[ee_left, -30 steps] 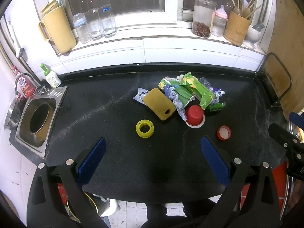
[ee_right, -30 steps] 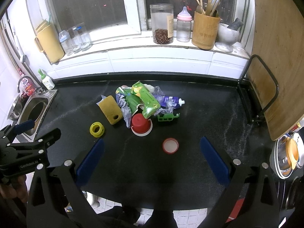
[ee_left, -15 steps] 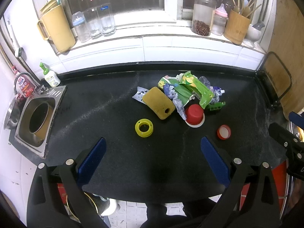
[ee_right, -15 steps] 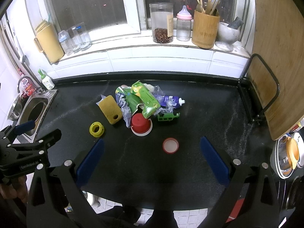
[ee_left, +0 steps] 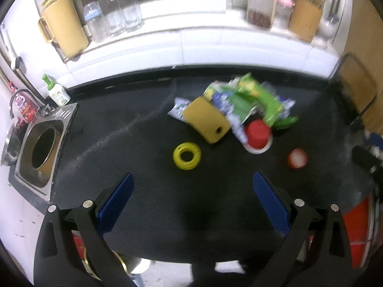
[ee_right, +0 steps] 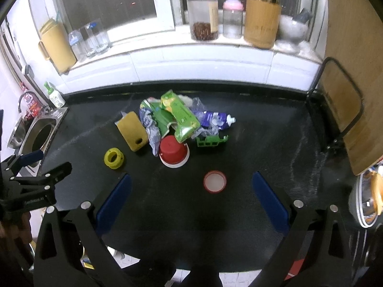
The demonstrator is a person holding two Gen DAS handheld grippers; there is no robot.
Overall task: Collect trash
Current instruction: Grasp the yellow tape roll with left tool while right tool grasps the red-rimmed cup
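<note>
A: What is on the left?
B: A sink (ee_right: 36,141), then a yellow ring (ee_right: 114,158) on the black counter (ee_right: 263,143).
A: And the trash?
B: The trash pile (ee_right: 178,119) sits mid-frame, a red cup (ee_right: 174,151) touching it, a red lid (ee_right: 215,181) lower right.
A: The grabbers?
B: The left gripper (ee_left: 191,202) and right gripper (ee_right: 191,202) both have fingers wide apart, holding nothing.

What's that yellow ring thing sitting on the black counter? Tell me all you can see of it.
The yellow ring is a small, thick, plastic-looking hoop, bright yellow, with a round hole through its middle. It lies flat on the black counter, alone, just in front of the yellow sponge and left of the red cup. Nothing touches it.
</note>
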